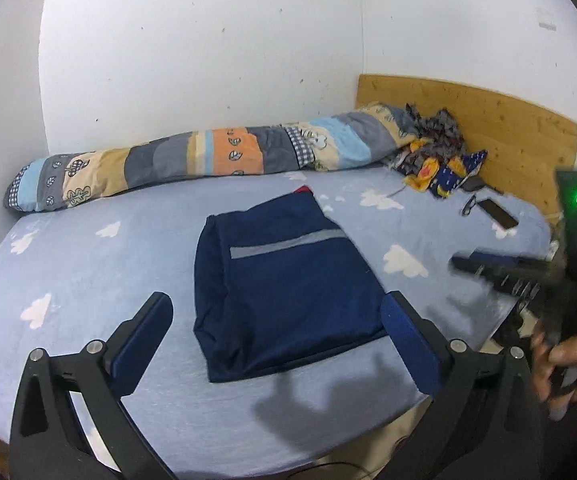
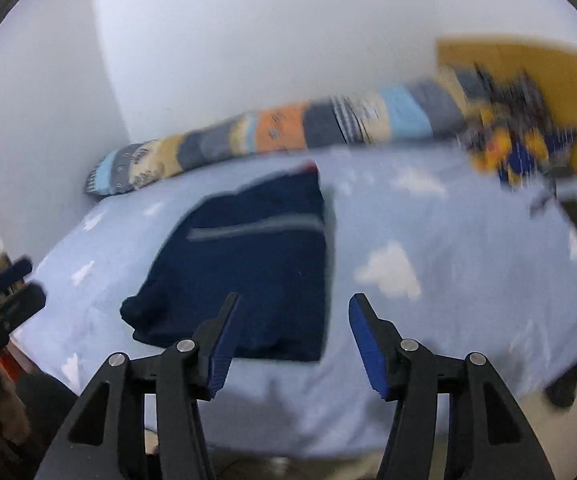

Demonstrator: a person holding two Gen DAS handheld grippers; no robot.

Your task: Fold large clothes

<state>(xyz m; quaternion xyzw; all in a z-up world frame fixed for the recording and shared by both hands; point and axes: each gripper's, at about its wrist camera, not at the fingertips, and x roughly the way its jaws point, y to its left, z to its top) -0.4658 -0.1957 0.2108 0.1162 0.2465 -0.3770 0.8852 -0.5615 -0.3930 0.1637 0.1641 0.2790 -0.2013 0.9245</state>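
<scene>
A navy garment (image 1: 288,280) with a grey stripe lies folded into a rectangle on the light blue cloud-print bed sheet (image 1: 88,280). My left gripper (image 1: 276,300) hovers over the fold's near edge, jaws spread wide, pads clear of the cloth. In the right wrist view, which is blurred, the same navy garment (image 2: 248,264) lies ahead and to the left. My right gripper (image 2: 295,300) stands open above its near right corner, nothing between the pads. The right gripper (image 1: 488,268) also shows blurred at the right edge, held by a hand (image 1: 560,360).
A rolled patchwork quilt (image 1: 208,156) runs along the white wall at the back. A wooden headboard (image 1: 488,128) stands at the right with a heap of patterned clothes (image 1: 436,160) before it. A phone (image 1: 498,213) and glasses (image 1: 468,204) lie nearby on the sheet.
</scene>
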